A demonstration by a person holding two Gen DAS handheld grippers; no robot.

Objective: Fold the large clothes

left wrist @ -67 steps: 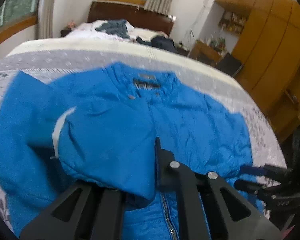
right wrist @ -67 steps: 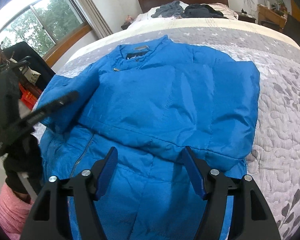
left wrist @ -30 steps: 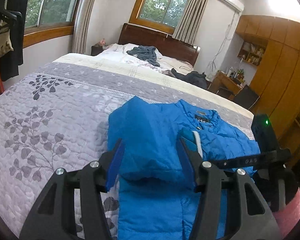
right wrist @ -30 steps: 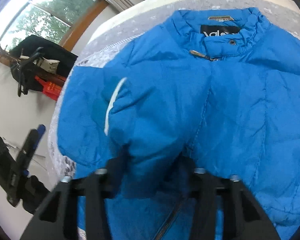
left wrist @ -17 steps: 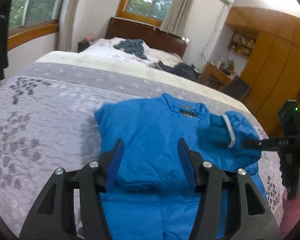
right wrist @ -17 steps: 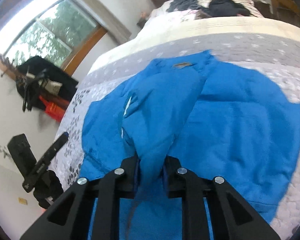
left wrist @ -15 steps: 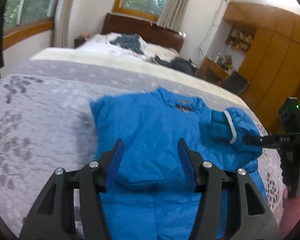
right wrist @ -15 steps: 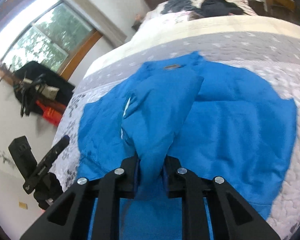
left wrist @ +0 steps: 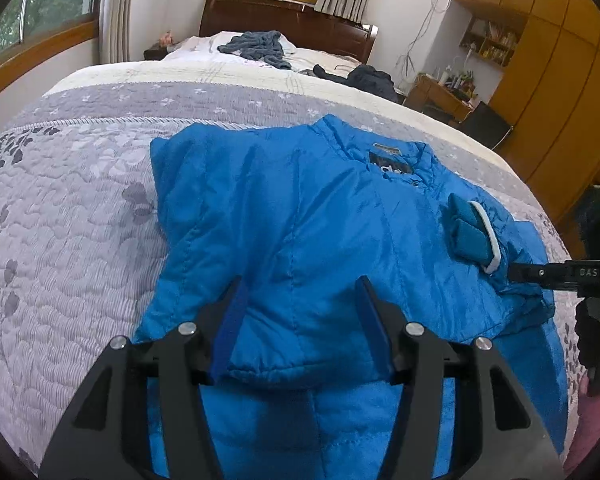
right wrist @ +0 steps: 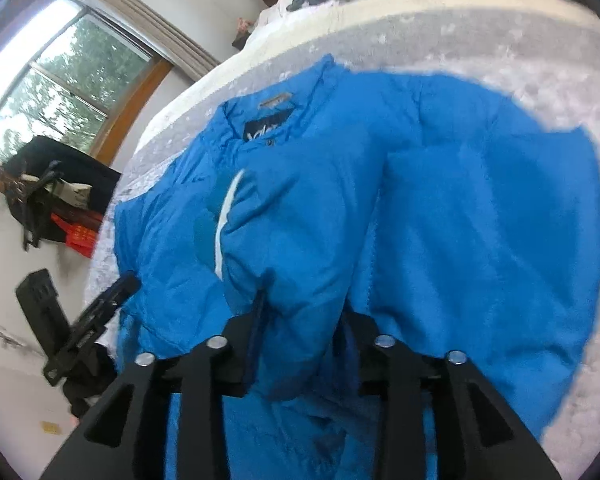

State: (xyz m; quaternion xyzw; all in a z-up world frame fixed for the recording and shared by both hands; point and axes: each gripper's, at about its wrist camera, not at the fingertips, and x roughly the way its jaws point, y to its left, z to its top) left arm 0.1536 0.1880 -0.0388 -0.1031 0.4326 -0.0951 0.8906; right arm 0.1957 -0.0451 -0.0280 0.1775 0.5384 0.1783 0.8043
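Observation:
A bright blue puffer jacket [left wrist: 300, 208] lies front up on the bed, collar label [left wrist: 392, 162] toward the headboard. Its left sleeve is folded flat across the chest. My left gripper [left wrist: 300, 320] is open just above that sleeve's lower edge, holding nothing. The other sleeve [right wrist: 292, 240], with a white-trimmed cuff [left wrist: 470, 236], lies bunched over the jacket's right side. My right gripper [right wrist: 302, 336] has this sleeve's puffy fabric filling the space between its jaws, which stand partly spread. In the left wrist view the right gripper [left wrist: 516, 272] touches the sleeve just below the cuff.
A grey floral quilt [left wrist: 60, 220] covers the bed around the jacket. Dark clothes [left wrist: 256, 46] lie near the wooden headboard. A wardrobe [left wrist: 548, 60] stands to the right, and a black bag on a rack [right wrist: 48, 184] to the left by the window.
The right gripper carried the second sleeve across the jacket and lowered it; its jaws are wider apart than half a second ago. The left gripper stayed open and moved closer to the jacket.

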